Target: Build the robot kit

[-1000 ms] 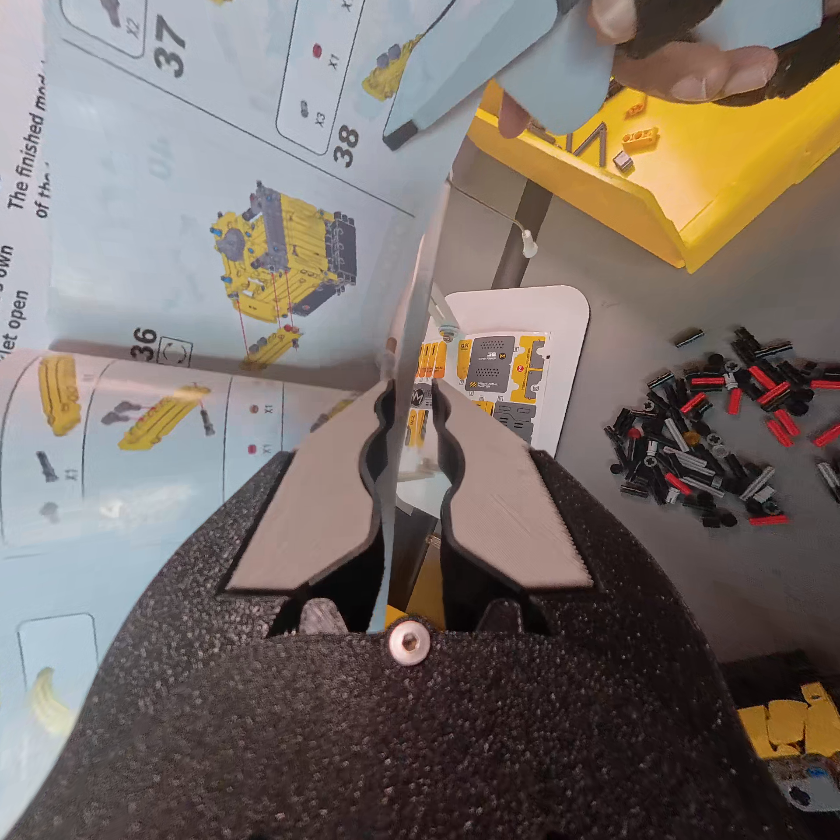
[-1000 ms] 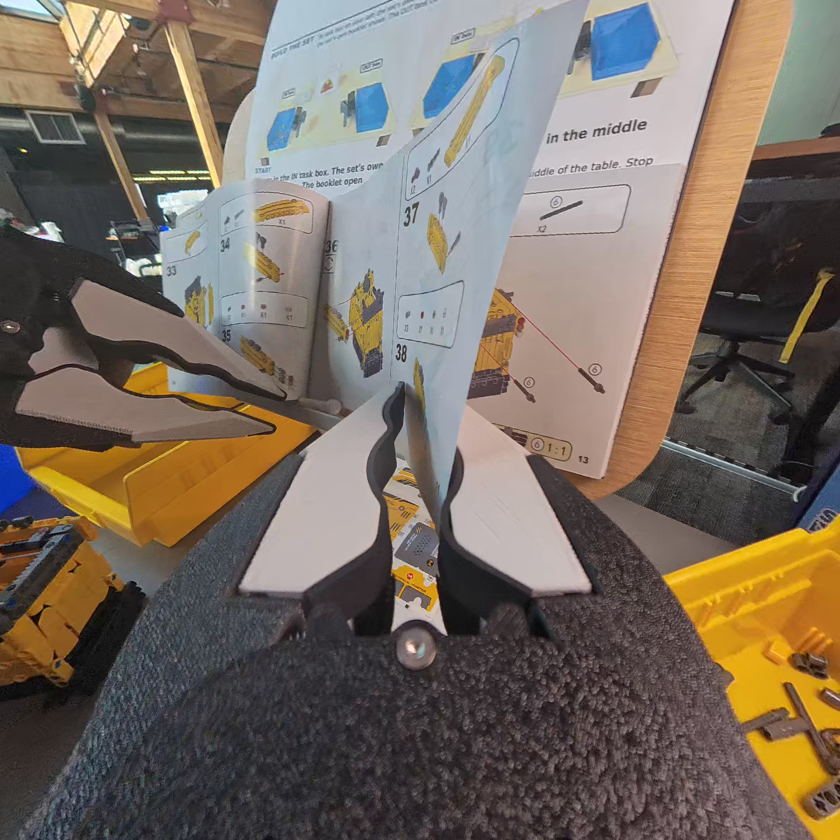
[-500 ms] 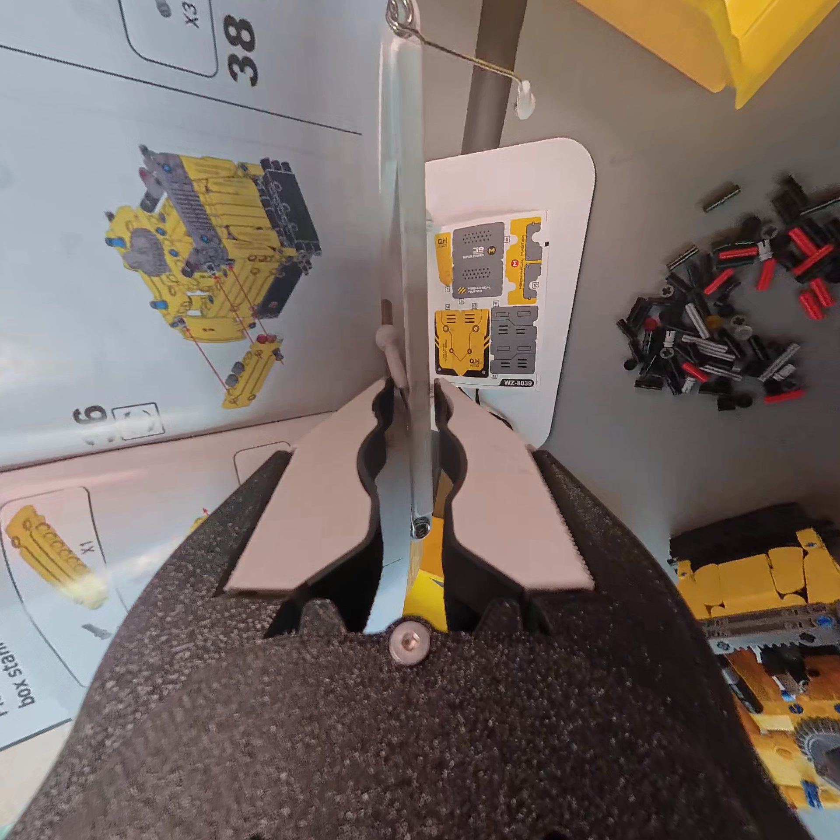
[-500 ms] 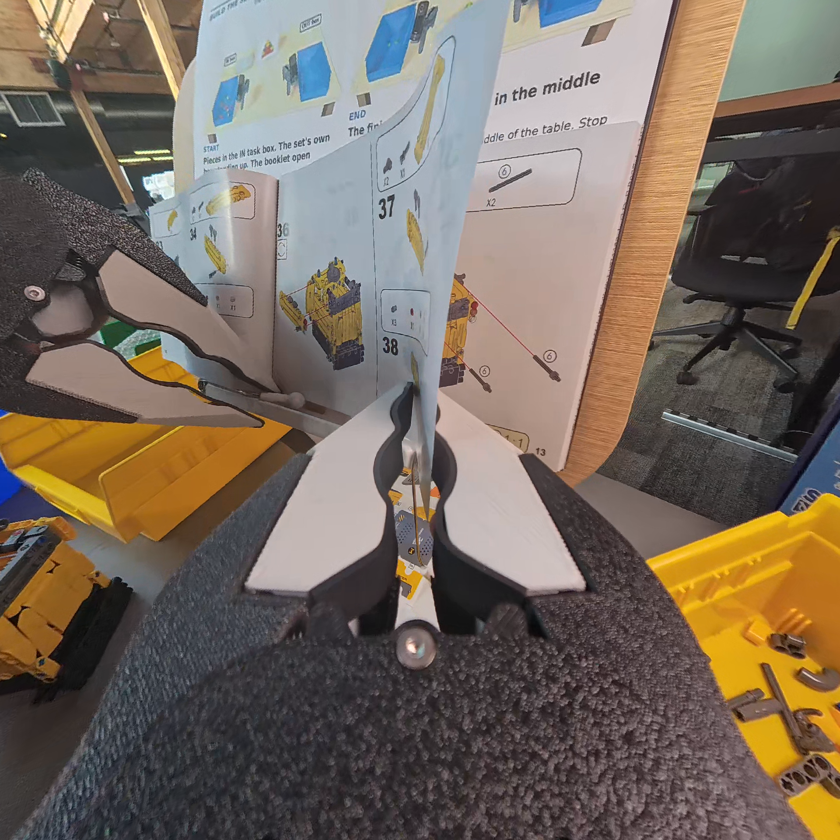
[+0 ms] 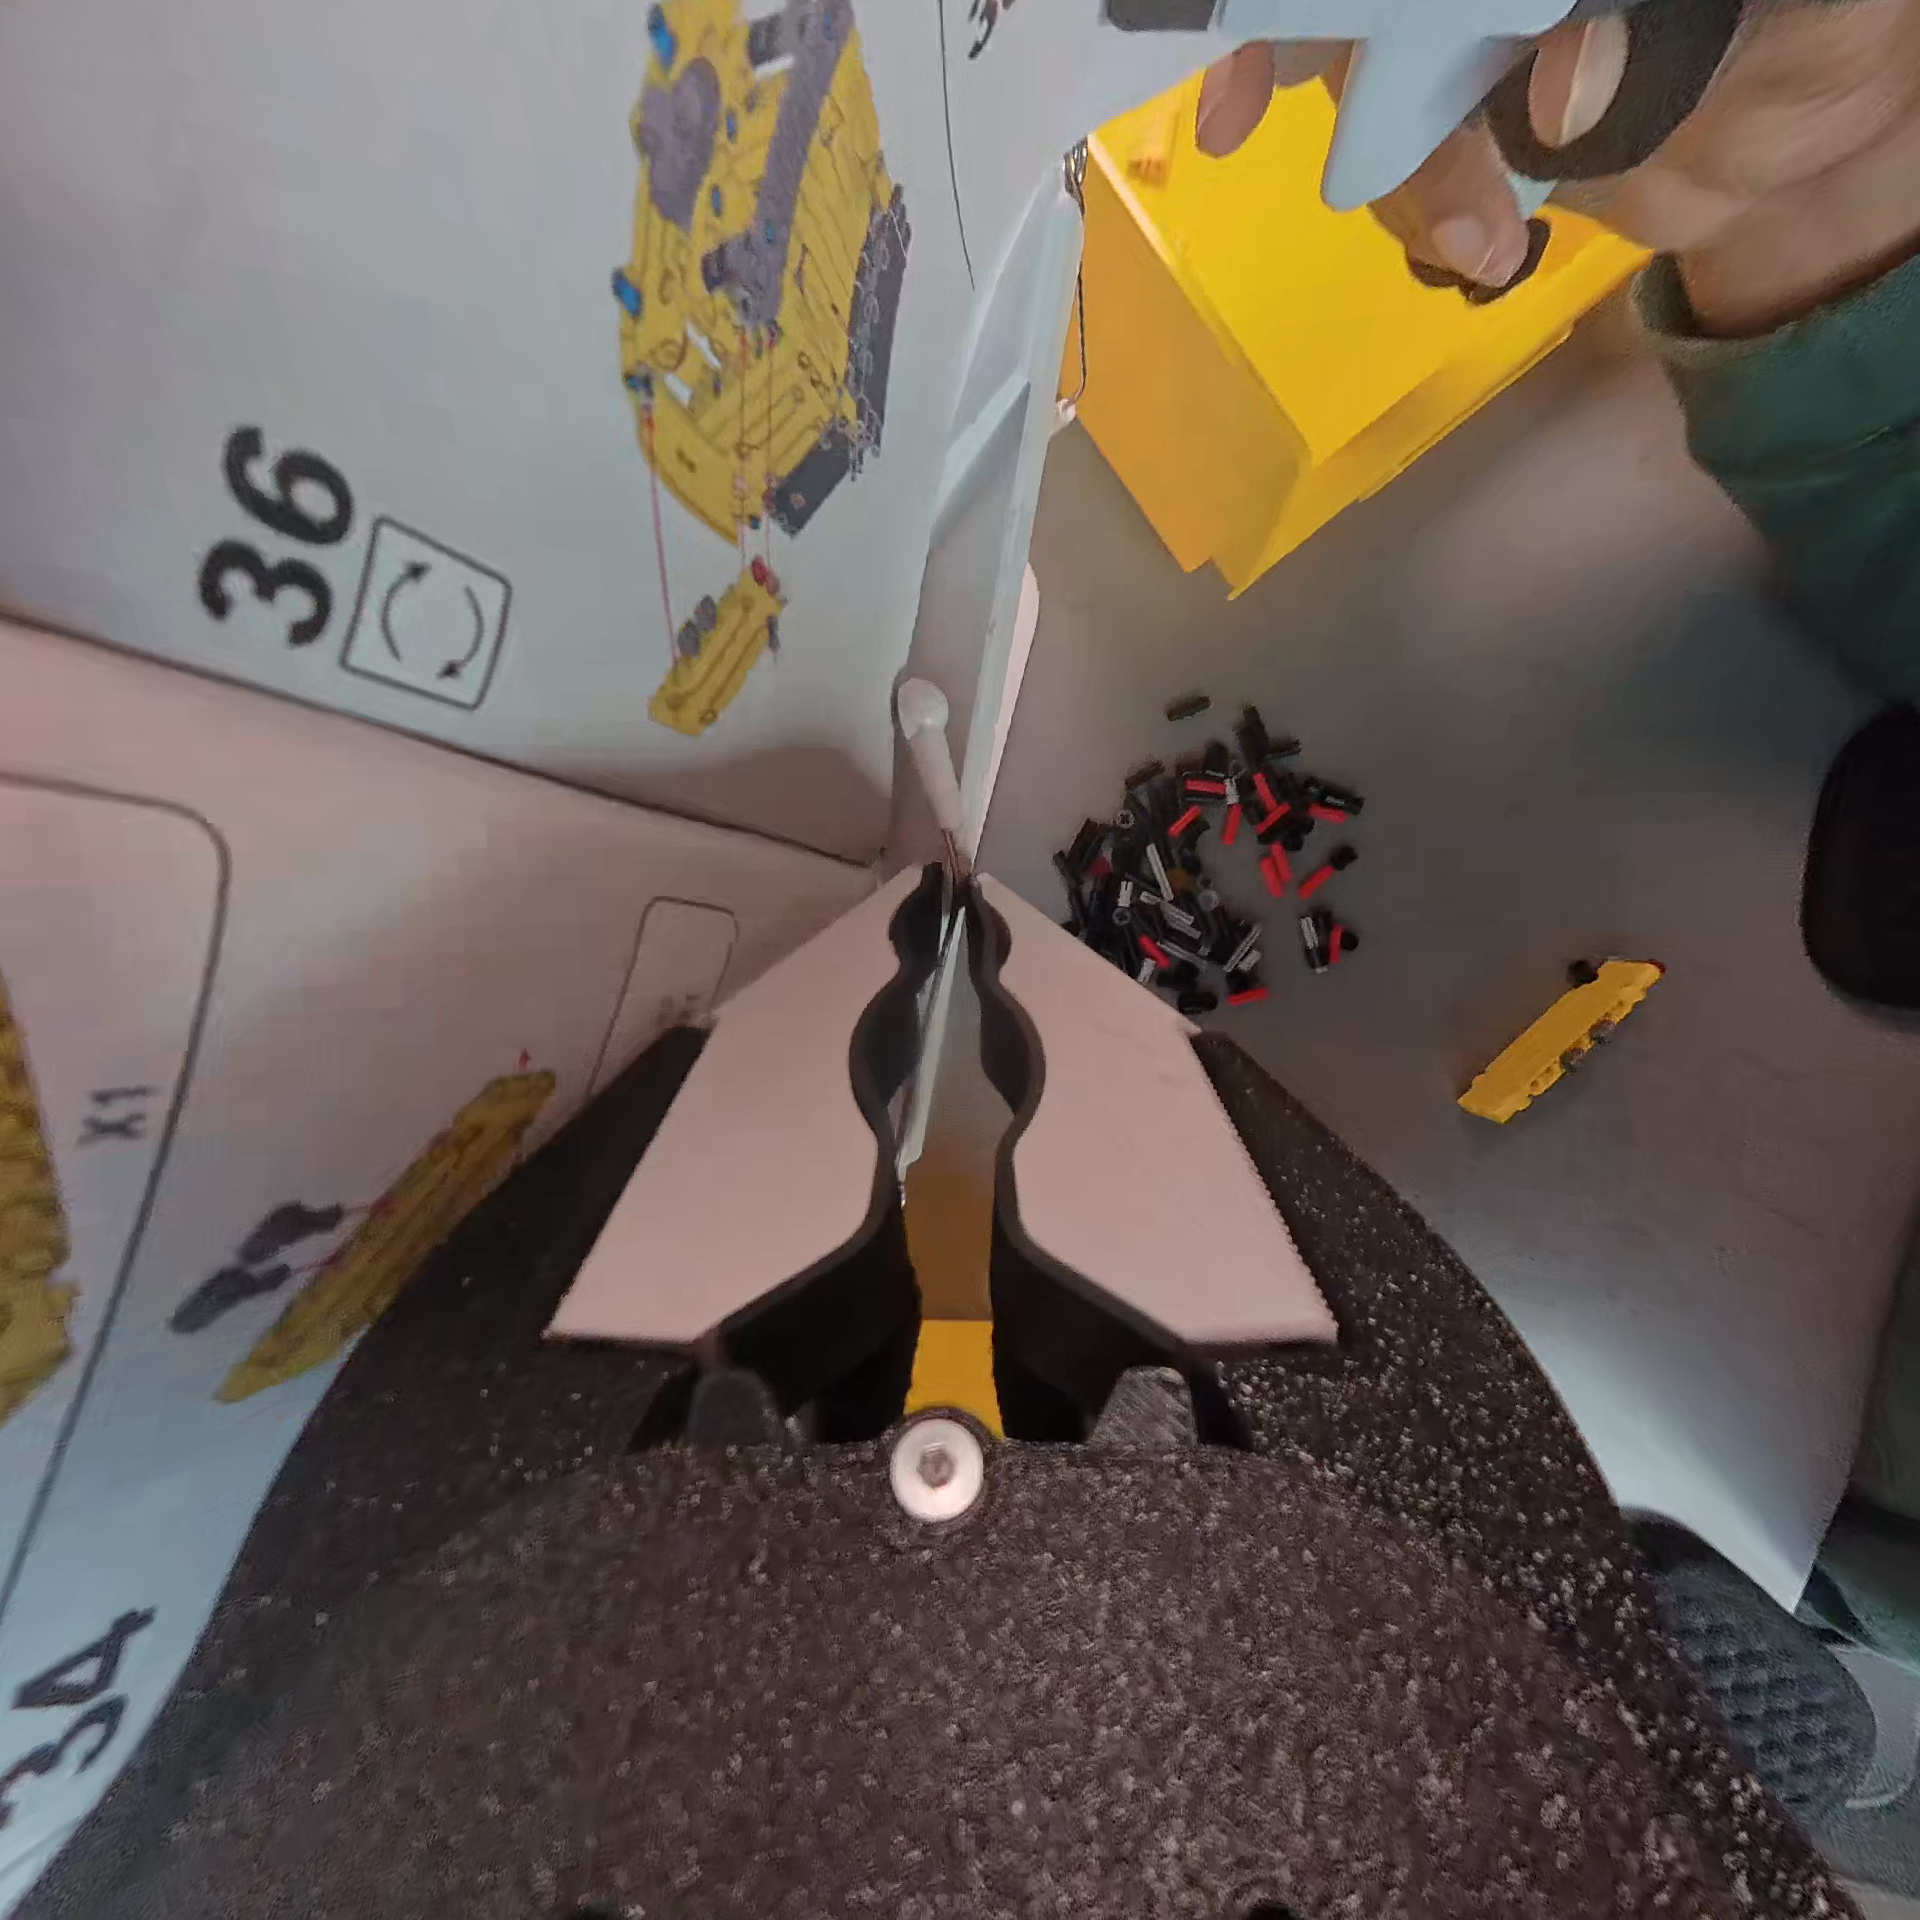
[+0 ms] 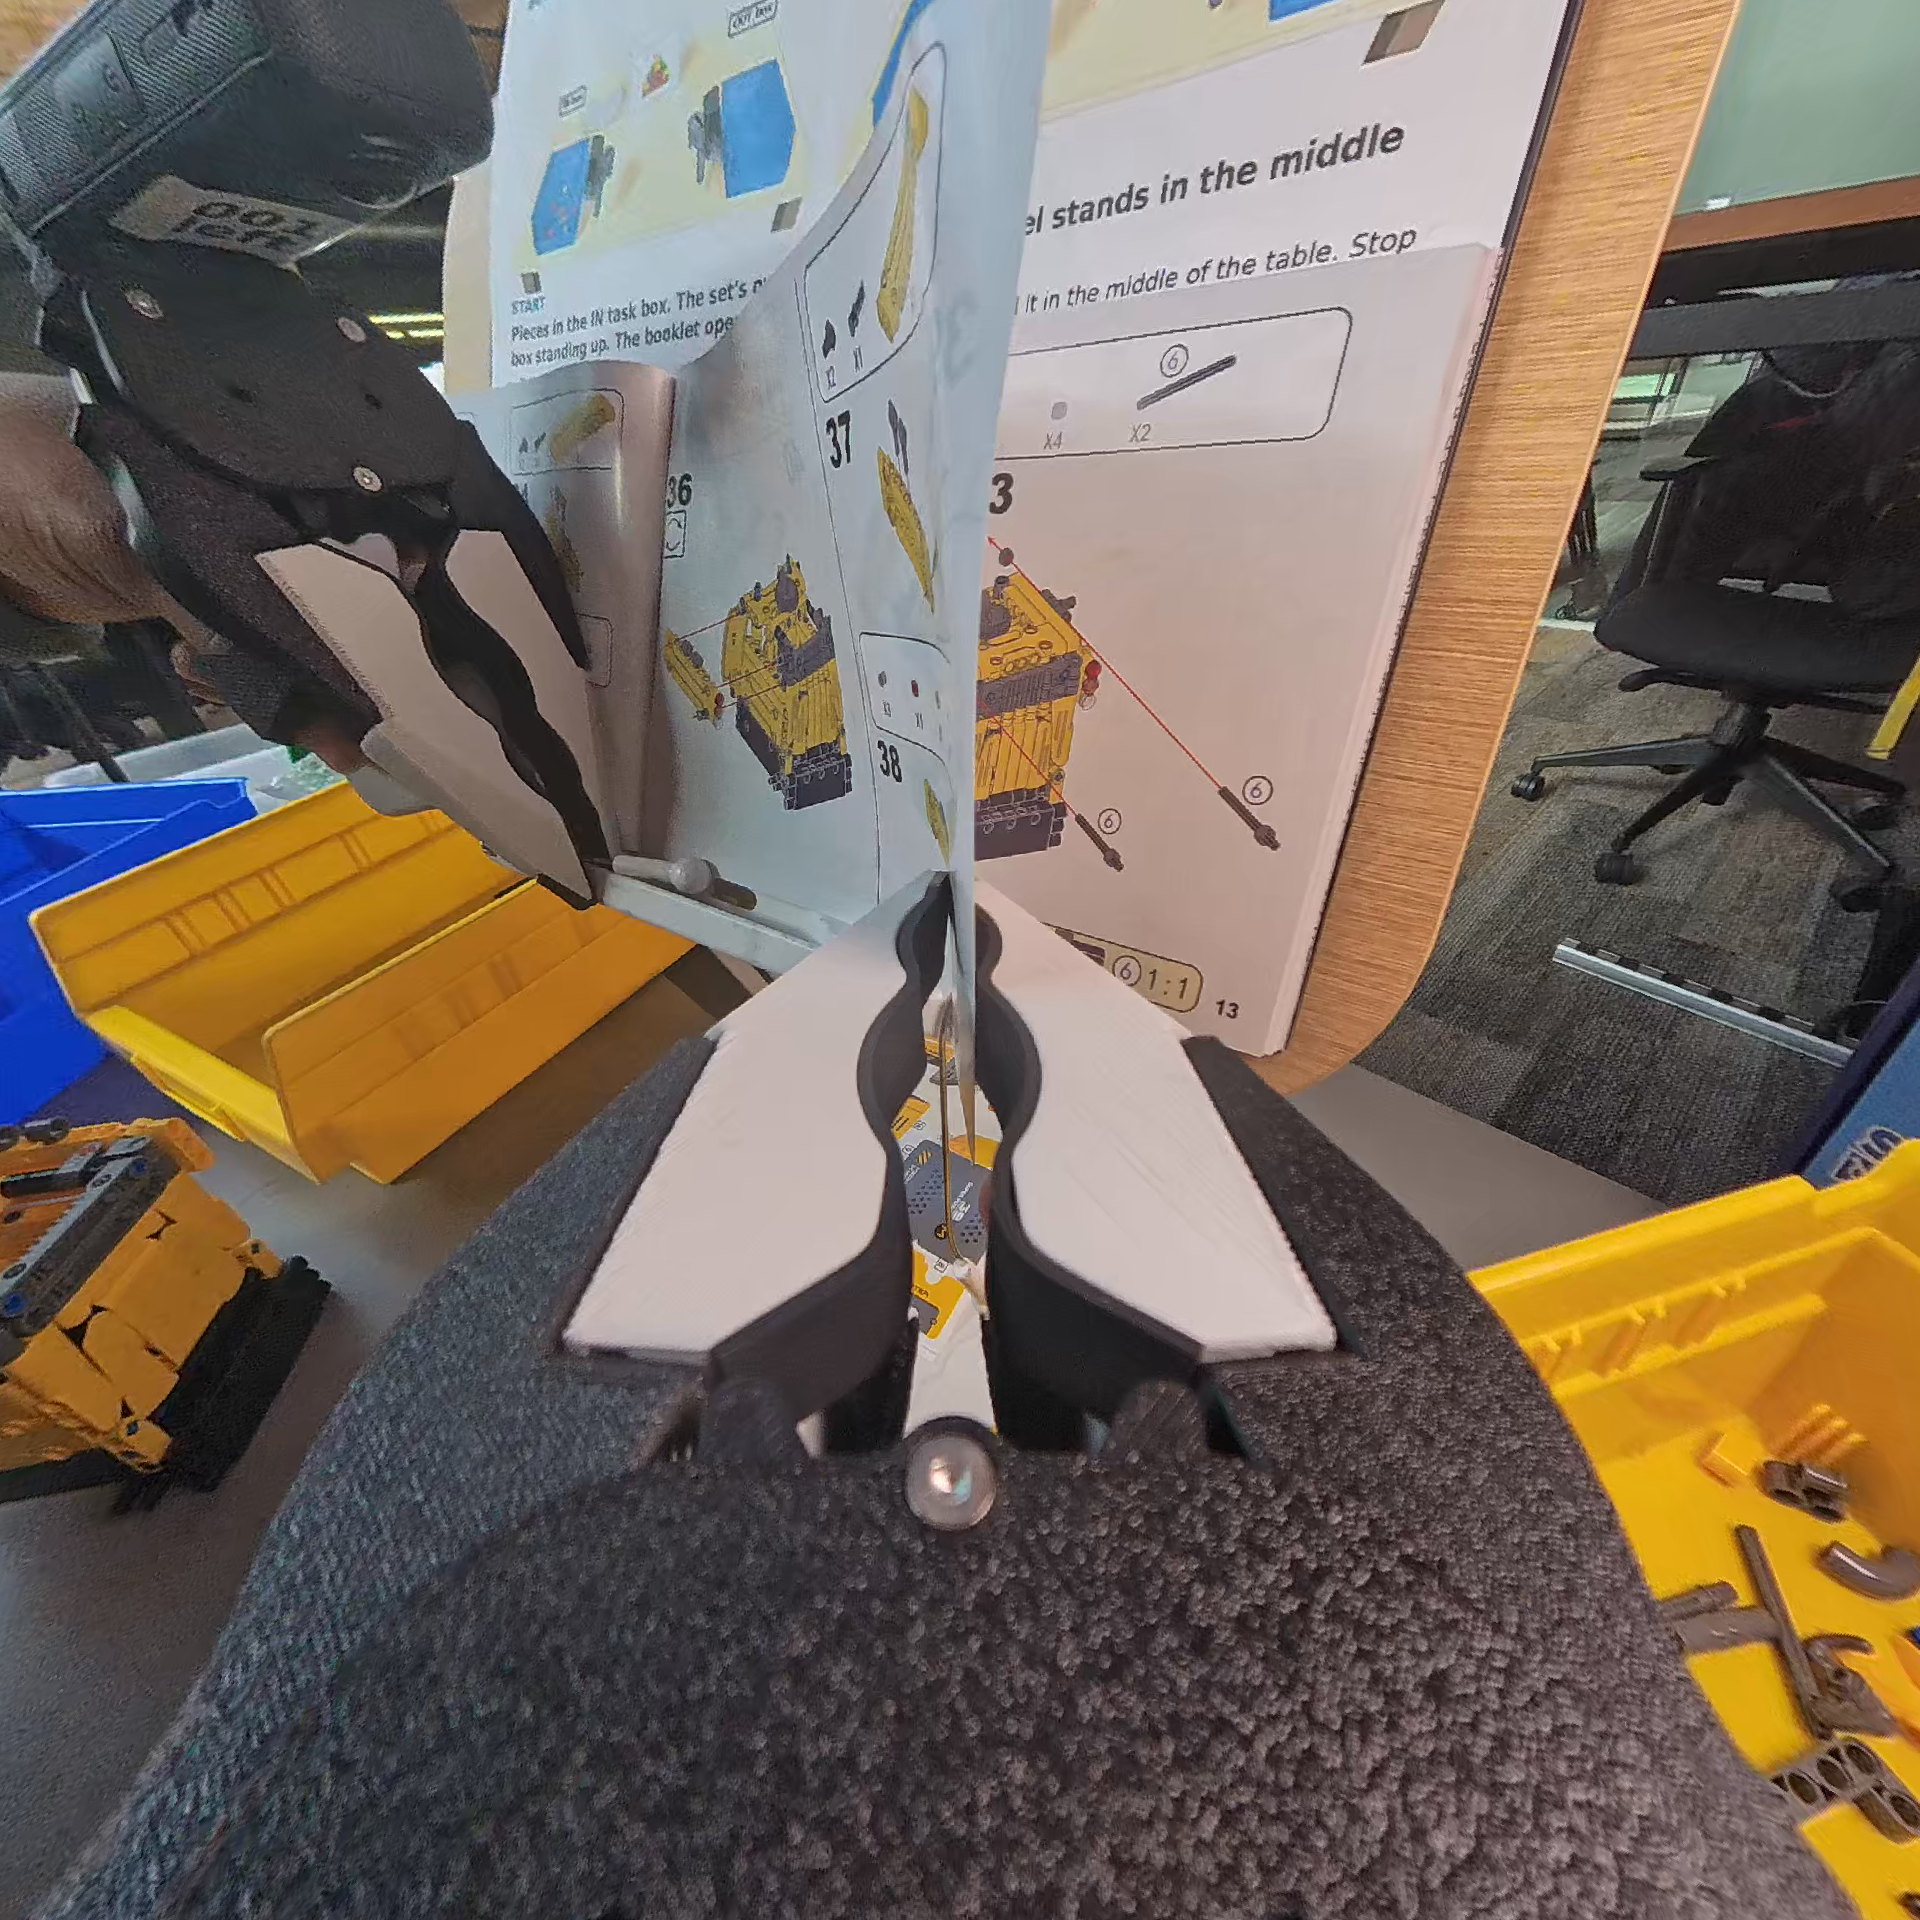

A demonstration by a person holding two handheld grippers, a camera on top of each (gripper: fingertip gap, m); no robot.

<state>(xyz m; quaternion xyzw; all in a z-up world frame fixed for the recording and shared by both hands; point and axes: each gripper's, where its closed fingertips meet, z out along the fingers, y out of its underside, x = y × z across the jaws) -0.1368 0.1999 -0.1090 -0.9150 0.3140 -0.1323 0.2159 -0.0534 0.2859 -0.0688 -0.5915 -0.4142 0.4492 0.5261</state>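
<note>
An open instruction booklet (image 6: 769, 644) stands on a wooden book stand (image 6: 1507, 623). My right gripper (image 6: 951, 894) is shut on the lower edge of one raised booklet page (image 6: 935, 312), which stands edge-on between the fingers. My left gripper (image 5: 951, 883) is shut at its tips on the stand's thin metal page-holder arm (image 5: 1003, 582), next to a white-capped pin (image 5: 925, 748). In the right wrist view the left gripper (image 6: 582, 873) pinches the end of that arm (image 6: 707, 914) at the booklet's foot. The booklet page (image 5: 416, 364) fills the left of the left wrist view.
A person's hand (image 5: 1558, 125) holds the right gripper above a yellow bin (image 5: 1299, 343). A pile of black and red pins (image 5: 1195, 894) and a yellow beam (image 5: 1558, 1039) lie on the grey table. A yellow bin (image 6: 312, 987), blue bin (image 6: 104, 831), yellow model (image 6: 104, 1299) and parts bin (image 6: 1766, 1455) surround the stand. Across from one pair of fingers to the other is roughly 12 cm. The yellow beam (image 5: 1558, 1039) is about 30 cm from my left fingertips.
Both grippers have closed: the right on the raised page, the left on the metal arm. The left gripper has turned and moved along the arm toward the booklet's foot.
</note>
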